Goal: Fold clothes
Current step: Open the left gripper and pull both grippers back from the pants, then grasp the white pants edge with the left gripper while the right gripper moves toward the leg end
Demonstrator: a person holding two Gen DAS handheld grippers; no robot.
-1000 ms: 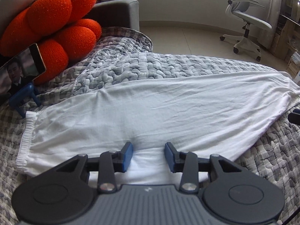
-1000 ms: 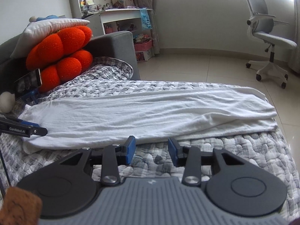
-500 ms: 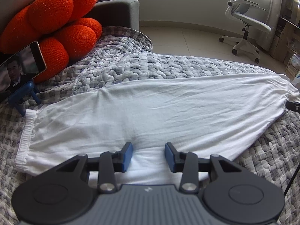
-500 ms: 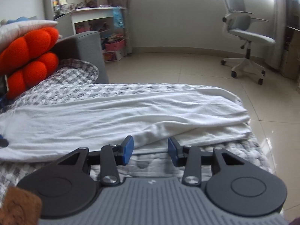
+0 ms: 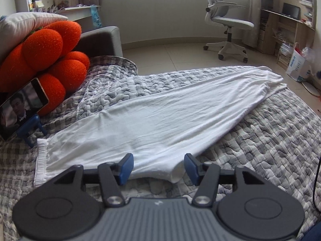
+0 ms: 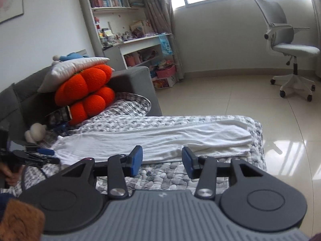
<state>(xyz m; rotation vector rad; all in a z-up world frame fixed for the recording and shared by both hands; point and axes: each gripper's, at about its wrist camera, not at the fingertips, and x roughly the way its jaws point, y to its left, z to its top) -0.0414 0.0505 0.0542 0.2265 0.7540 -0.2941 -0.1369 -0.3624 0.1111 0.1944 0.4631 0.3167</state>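
Note:
White trousers (image 5: 152,124) lie folded lengthwise on a grey quilted sofa cover (image 5: 270,140), waistband at the left, leg ends toward the far right corner. My left gripper (image 5: 158,166) is open just in front of the near edge of the trousers, holding nothing. In the right wrist view the same trousers (image 6: 160,140) stretch across the quilt (image 6: 164,176). My right gripper (image 6: 162,160) hangs open above the quilt, a little short of the cloth's near edge. The left gripper (image 6: 40,154) shows at the far left of that view, held by a hand.
Orange round cushions (image 5: 46,60) and a white pillow (image 5: 26,28) are stacked at the sofa's left end, with a phone on a blue stand (image 5: 20,110) in front. An office chair (image 5: 228,28) stands on the tiled floor beyond. A box (image 5: 297,66) sits by shelves at right.
Both grippers have pulled back and risen: the left one now sits short of the trousers' near edge instead of over the cloth, and the right view shows more of the room. Both stayed open.

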